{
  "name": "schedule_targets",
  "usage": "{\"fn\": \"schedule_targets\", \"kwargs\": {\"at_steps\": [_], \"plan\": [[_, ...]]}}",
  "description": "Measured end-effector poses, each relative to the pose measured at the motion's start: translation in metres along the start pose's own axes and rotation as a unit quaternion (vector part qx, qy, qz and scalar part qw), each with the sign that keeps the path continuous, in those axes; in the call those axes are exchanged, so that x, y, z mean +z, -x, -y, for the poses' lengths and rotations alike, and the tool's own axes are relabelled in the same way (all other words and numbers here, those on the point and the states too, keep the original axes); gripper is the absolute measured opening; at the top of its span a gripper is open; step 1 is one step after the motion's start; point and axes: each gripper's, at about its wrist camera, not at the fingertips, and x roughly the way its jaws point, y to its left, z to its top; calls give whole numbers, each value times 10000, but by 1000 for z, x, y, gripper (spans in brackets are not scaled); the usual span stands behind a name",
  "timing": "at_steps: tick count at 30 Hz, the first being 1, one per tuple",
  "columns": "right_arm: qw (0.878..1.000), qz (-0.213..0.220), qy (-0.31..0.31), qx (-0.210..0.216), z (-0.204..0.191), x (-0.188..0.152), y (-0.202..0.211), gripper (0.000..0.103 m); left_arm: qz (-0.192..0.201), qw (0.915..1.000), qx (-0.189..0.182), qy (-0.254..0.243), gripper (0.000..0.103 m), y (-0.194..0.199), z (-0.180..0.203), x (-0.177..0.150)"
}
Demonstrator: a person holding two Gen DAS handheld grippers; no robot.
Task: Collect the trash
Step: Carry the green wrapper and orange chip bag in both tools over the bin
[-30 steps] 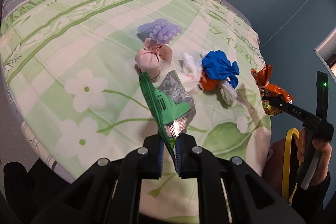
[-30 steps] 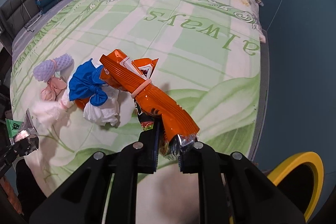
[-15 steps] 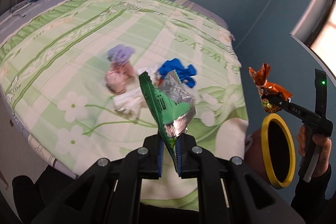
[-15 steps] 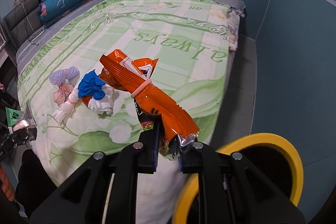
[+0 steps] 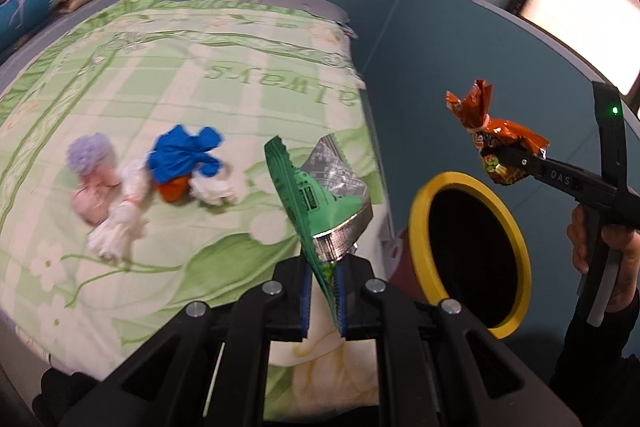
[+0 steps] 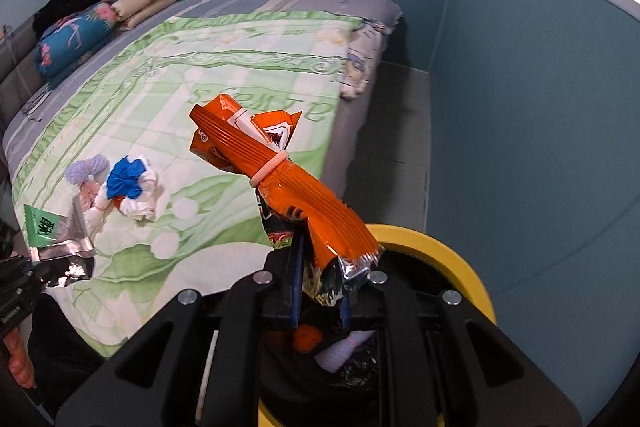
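My left gripper (image 5: 323,297) is shut on a green and silver snack wrapper (image 5: 316,195), held above the bed's near edge. My right gripper (image 6: 322,291) is shut on an orange snack bag (image 6: 280,179) tied with a rubber band, held over the yellow-rimmed bin (image 6: 448,259). In the left wrist view the orange bag (image 5: 496,135) hangs just above the bin (image 5: 424,219). Several more pieces of trash lie on the bed: a blue bundle (image 5: 184,155), white tissue wads (image 5: 120,227), a pink ball (image 5: 92,203) and a purple one (image 5: 90,151).
The bed has a green flowered cover (image 5: 200,67) with pillows (image 6: 80,27) at its head. A blue wall (image 6: 520,107) stands close behind the bin. The bin holds some trash, including an orange piece (image 6: 306,339) and a pale wad (image 6: 344,347).
Both grippers have swung right, away from the bed, carrying their wrappers. The yellow bin has come fully into view, and the orange bag is now above its opening.
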Motion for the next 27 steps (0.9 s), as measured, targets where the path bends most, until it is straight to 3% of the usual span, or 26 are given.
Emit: {"fn": "schedule_targets", "kwargs": {"at_steps": [13, 27], "plan": [[9988, -45, -365, -332, 42, -18, 10, 14, -184, 9953, -655, -691, 9, -30, 86, 16], [9954, -632, -592, -399, 66, -45, -12, 15, -797, 9856, -864, -1220, 9, -67, 135, -2]]}}
